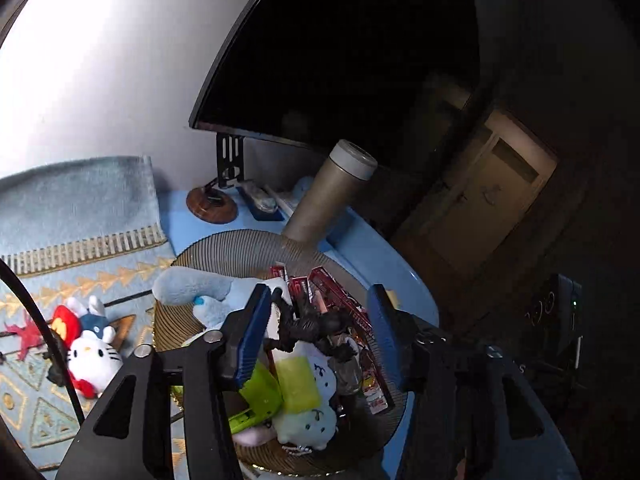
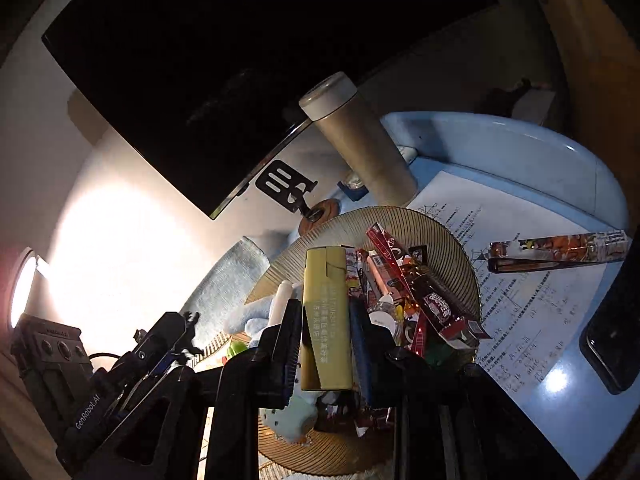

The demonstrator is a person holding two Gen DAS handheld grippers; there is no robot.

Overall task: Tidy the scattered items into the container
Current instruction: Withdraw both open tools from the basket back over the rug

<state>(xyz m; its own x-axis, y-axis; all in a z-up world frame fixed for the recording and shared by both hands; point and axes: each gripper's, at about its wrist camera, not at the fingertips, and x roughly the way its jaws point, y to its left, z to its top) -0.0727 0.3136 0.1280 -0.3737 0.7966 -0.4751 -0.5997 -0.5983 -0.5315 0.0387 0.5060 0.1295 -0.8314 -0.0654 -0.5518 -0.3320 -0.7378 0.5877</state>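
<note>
Landmark: the round, ribbed golden basket [image 2: 436, 240] on the blue counter [image 2: 520, 140]; all places below are given from it.
Right gripper [image 2: 326, 344]: your jaws are narrow and clamp the pale yellow rectangular box [image 2: 325, 320], which hangs above the basket.
Left gripper [image 1: 316, 332]: your jaws stand about half open over the basket, with nothing pressed between them.
Risk, overflow: the basket looks heaped, so I judge the box may slide off the pile and fall outside.
Risk, collision: both grippers crowd the same basket and could knock together.
Still outside: the white cat plush toy [image 1: 94, 358] on the patterned blue cloth [image 1: 80, 216]; the long printed packet [image 2: 560, 250] on the paper sheet [image 2: 520, 300].
Writing: "GenRobot.AI" on the left gripper's body; the box carries printed characters which I cannot read surely.
</note>
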